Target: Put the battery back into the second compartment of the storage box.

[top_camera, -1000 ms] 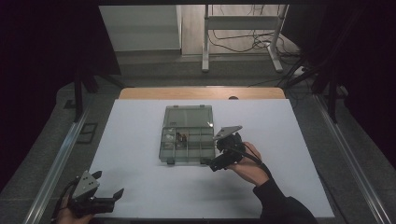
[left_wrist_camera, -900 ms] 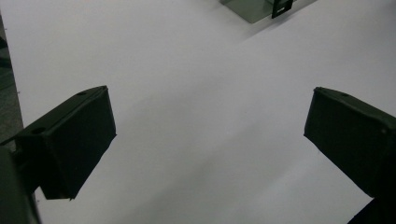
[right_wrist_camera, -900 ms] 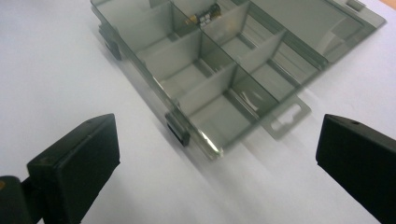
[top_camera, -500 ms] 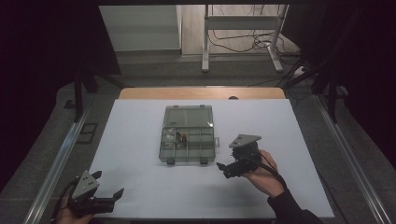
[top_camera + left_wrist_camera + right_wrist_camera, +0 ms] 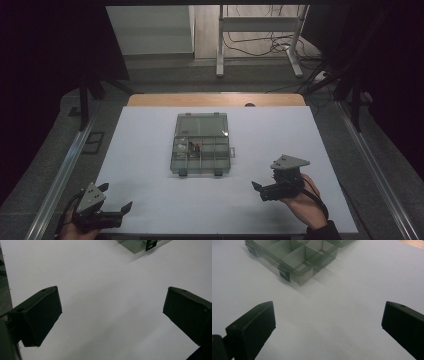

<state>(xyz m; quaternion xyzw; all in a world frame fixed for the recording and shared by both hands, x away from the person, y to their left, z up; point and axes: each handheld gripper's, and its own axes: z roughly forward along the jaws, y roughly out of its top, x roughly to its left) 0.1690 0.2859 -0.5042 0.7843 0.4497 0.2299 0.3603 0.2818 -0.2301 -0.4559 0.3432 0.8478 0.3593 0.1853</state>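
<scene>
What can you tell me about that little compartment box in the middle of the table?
The box looks like clear, smoky-grey plastic, split by thin walls into small compartments, with two dark latches on its near edge. The lid's state is hard to tell. A few small items sit in one compartment, too tiny to identify. It lies flat on the white table; neither gripper touches it.

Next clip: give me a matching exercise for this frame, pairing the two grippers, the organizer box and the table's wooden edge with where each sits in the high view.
Things:
1. left gripper
2. right gripper
3. organizer box
4. wooden edge

Places:
A. middle of the white table surface
B. near left corner, fingers open
C. far side of the table, beyond the white surface
D. near right of the box, in a hand, fingers open

Pairs: 1-B, 2-D, 3-A, 4-C
</scene>
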